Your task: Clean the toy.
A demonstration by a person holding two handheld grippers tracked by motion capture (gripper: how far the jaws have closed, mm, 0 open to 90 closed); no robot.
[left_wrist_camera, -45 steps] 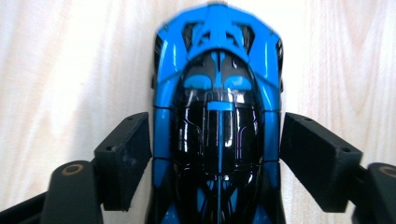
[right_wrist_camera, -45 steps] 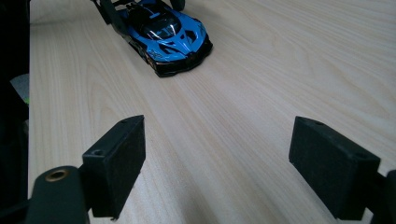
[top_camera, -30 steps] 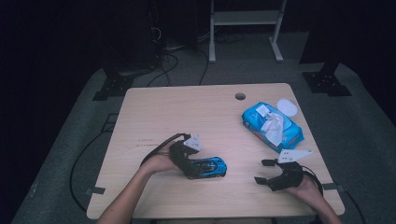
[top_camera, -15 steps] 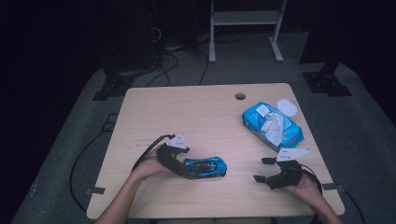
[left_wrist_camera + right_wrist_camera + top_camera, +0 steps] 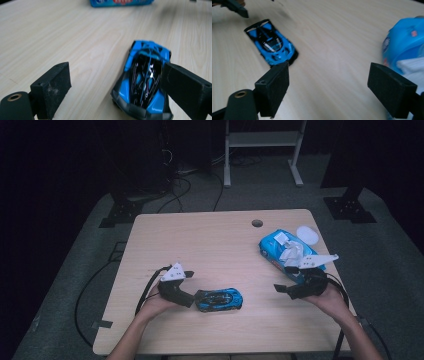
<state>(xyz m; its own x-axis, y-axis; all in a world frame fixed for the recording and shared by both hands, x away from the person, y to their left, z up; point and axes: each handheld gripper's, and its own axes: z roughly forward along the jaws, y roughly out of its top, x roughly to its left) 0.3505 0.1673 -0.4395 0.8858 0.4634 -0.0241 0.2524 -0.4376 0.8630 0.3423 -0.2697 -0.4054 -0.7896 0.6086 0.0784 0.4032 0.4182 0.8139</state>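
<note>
A blue and black toy car lies on the wooden table near its front edge. My left gripper sits just left of it, open, and its jaws have just been opening. In the left gripper view the car lies partly between the jaws, close to the right one, with no pad pressing on it. My right gripper hovers at the front right, open and empty, beside a blue pack of wipes. In the right gripper view the car lies ahead to the left.
The wipes pack has a white wipe sticking out of it. A round white lid lies behind the pack, and a small hole sits in the table's far side. Cables trail from both grippers over the table's edges.
My left gripper has drawn back to the left off the car and opened wider; the car stays on the table. My right gripper has lifted and moved toward the wipes pack.
</note>
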